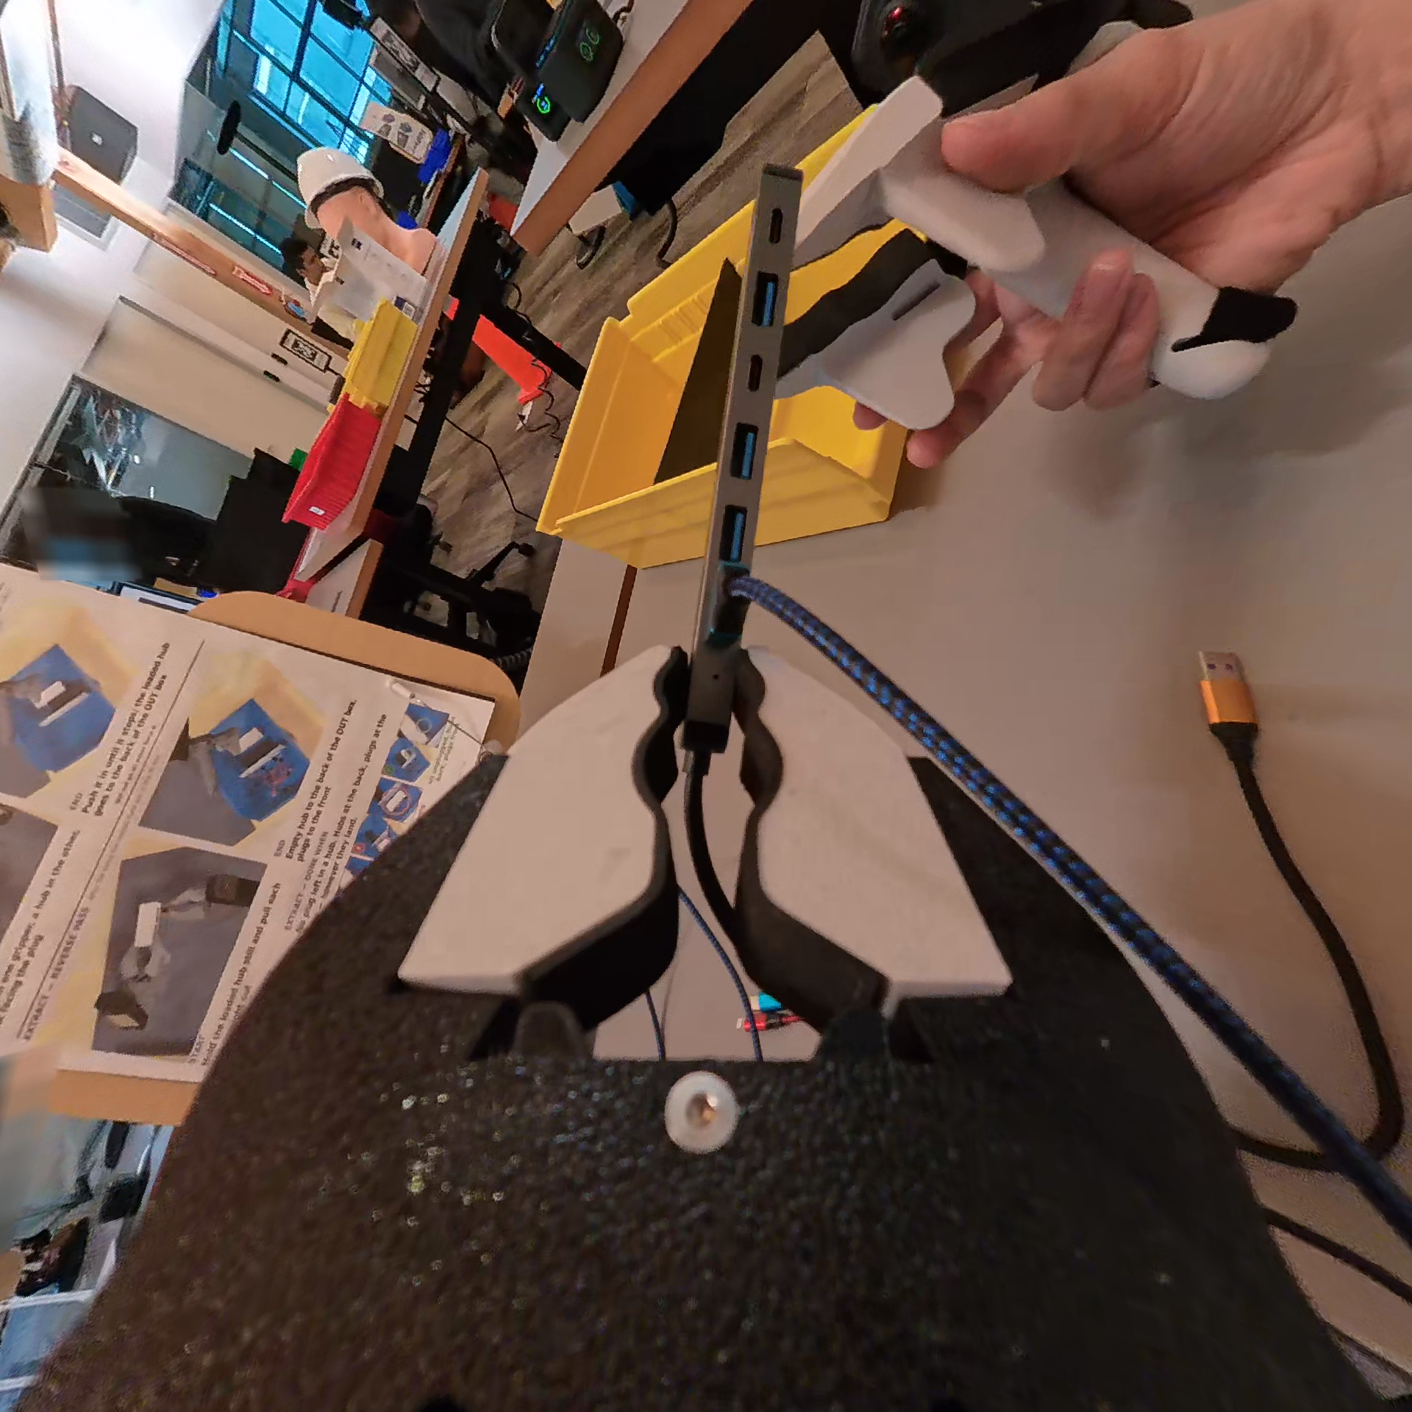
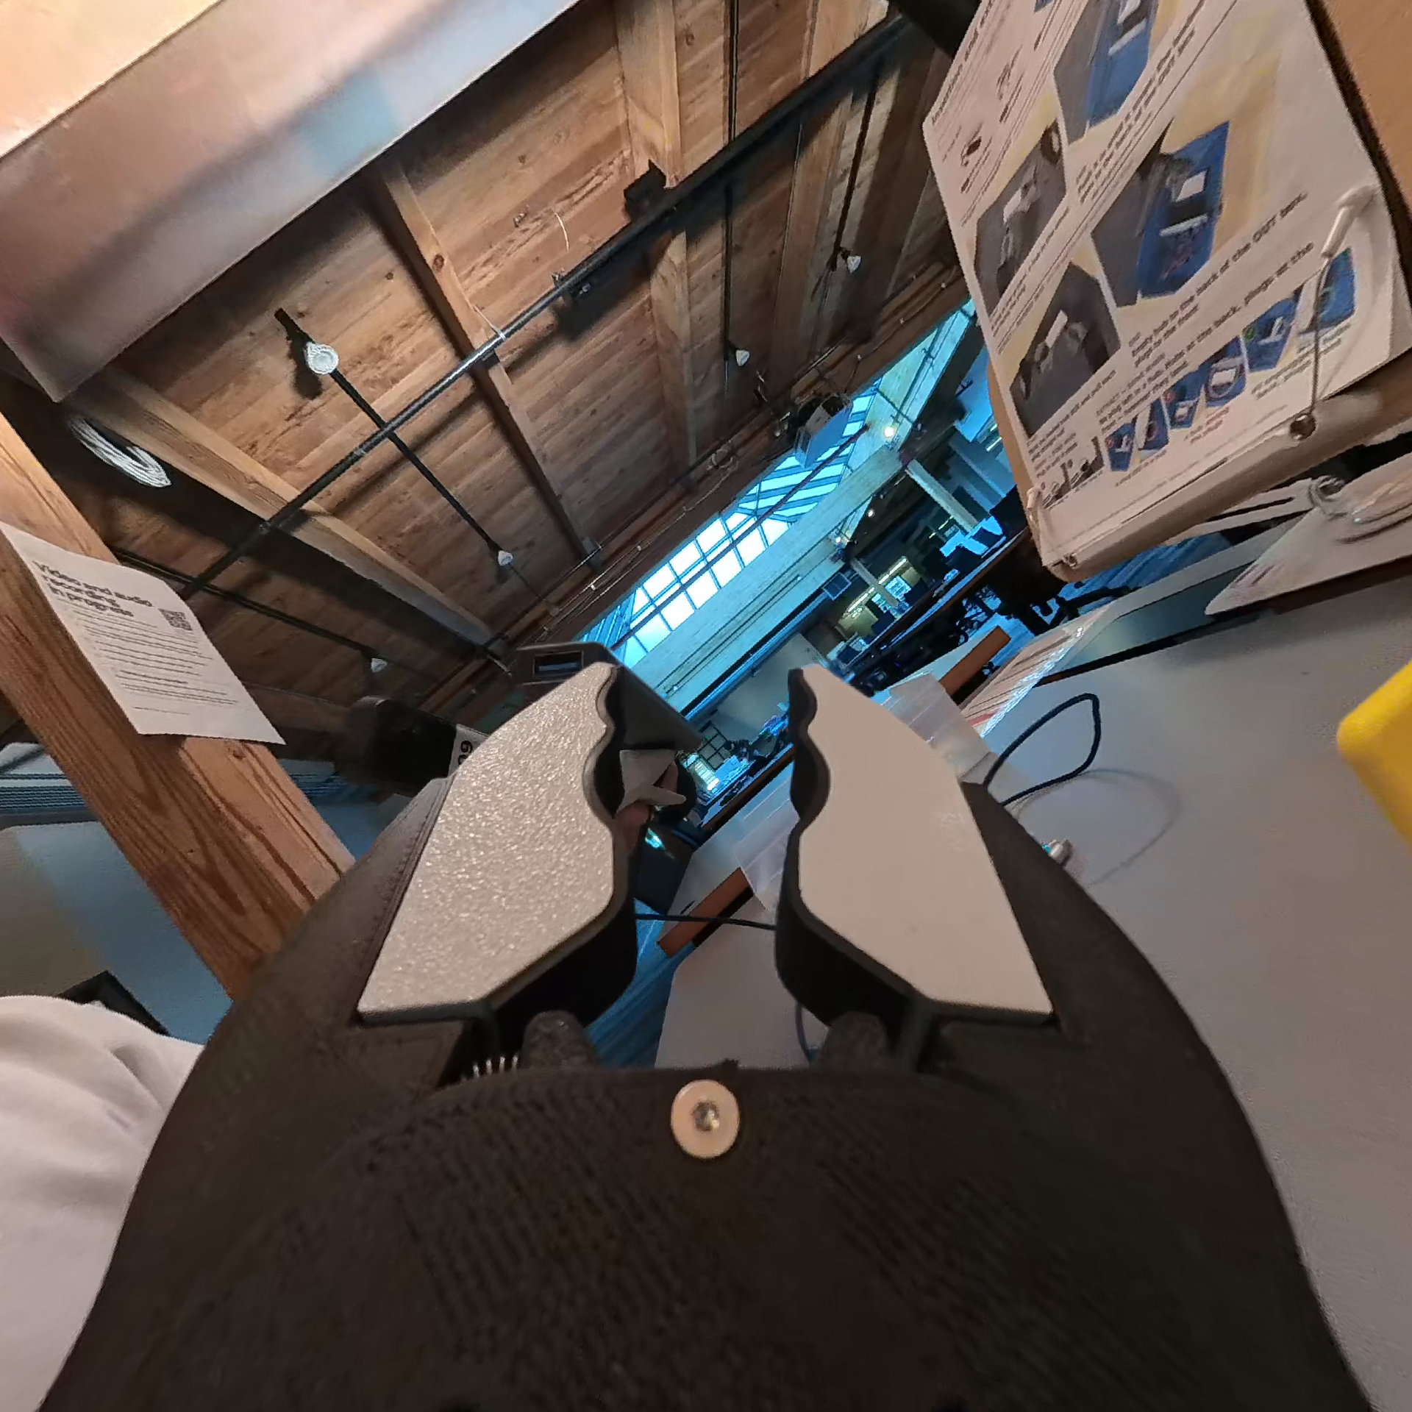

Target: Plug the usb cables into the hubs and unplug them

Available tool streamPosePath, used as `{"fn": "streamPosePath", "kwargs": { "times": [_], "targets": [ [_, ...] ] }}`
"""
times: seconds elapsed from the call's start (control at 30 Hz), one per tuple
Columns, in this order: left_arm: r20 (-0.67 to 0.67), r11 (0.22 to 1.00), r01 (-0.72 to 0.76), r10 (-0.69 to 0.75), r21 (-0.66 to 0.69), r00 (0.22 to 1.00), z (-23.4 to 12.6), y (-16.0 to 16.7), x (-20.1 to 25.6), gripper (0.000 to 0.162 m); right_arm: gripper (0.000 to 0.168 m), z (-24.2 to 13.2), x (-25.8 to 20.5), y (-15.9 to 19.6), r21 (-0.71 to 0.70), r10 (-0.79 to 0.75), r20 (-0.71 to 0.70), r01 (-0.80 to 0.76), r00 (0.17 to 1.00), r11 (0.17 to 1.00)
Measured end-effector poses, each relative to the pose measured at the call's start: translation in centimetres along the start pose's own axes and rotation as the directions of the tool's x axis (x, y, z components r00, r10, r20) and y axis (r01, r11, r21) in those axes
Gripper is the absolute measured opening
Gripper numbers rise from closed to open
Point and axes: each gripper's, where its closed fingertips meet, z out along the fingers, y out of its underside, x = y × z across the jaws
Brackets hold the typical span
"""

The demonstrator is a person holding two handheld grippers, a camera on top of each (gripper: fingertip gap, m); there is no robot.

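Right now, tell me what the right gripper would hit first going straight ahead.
Nothing close: the open right gripper points past the table edge toward distant windows. The USB hub's end sits just left of that line; depth is unclear.

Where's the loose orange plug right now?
Left wrist view, right side: the orange plug lies on the table, unplugged, right of the blue braided cable and the hub.

Black grainy claw (image 1: 707,691) bodies, white finger plates (image 2: 504,856), silver screws.
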Motion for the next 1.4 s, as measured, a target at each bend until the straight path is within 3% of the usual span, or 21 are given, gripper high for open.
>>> {"fn": "streamPosePath", "kwargs": {
  "times": [0.37,0.47,0.67,0.9,1.07,1.17,1.27,1.33,1.4],
  "targets": [
    [-0.098,0.992,-0.128,0.127,0.003,0.987,-0.3,0.2,1.4,0.011,0.036,0.0,0.4,2.2,-0.123,0.232,0.039,-0.226,0.972,0.966],
    [-0.170,0.978,-0.201,0.206,0.045,0.964,-0.3,-0.2,2.6,0.012,0.037,0.0,0.1,4.6,-0.269,0.297,0.032,-0.278,0.954,0.922],
    [-0.278,0.921,-0.354,0.386,0.159,0.880,-0.2,-1.5,4.7,0.012,0.036,0.1,-2.2,8.2,-0.469,0.358,0.128,-0.261,0.925,0.844],
    [-0.255,0.833,-0.506,0.551,0.225,0.794,-0.3,-2.6,5.5,0.012,0.019,0.0,-5.1,9.8,-0.547,0.470,0.290,-0.259,0.834,0.796],
    [-0.227,0.782,-0.587,0.622,0.209,0.749,0.4,-2.3,5.6,0.012,0.023,-0.1,-5.6,10.8,-0.573,0.455,0.307,-0.219,0.836,0.790],
    [-0.193,0.755,-0.639,0.656,0.150,0.730,1.2,-1.4,4.5,0.019,0.017,0.7,-4.4,10.9,-0.538,0.397,0.287,-0.196,0.872,0.820],
    [-0.119,0.773,-0.635,0.629,-0.018,0.769,2.4,0.6,1.2,0.036,0.011,1.6,-2.9,10.5,-0.477,0.322,0.246,-0.175,0.914,0.861],
    [-0.053,0.785,-0.593,0.594,-0.177,0.803,2.4,2.7,-2.1,0.034,0.011,1.8,-2.0,9.8,-0.431,0.279,0.222,-0.163,0.934,0.888],
    [0.049,0.844,-0.464,0.493,-0.268,0.868,1.5,4.3,-5.5,0.046,0.011,1.8,-1.3,8.5,-0.371,0.229,0.182,-0.149,0.956,0.917]
  ]
}}
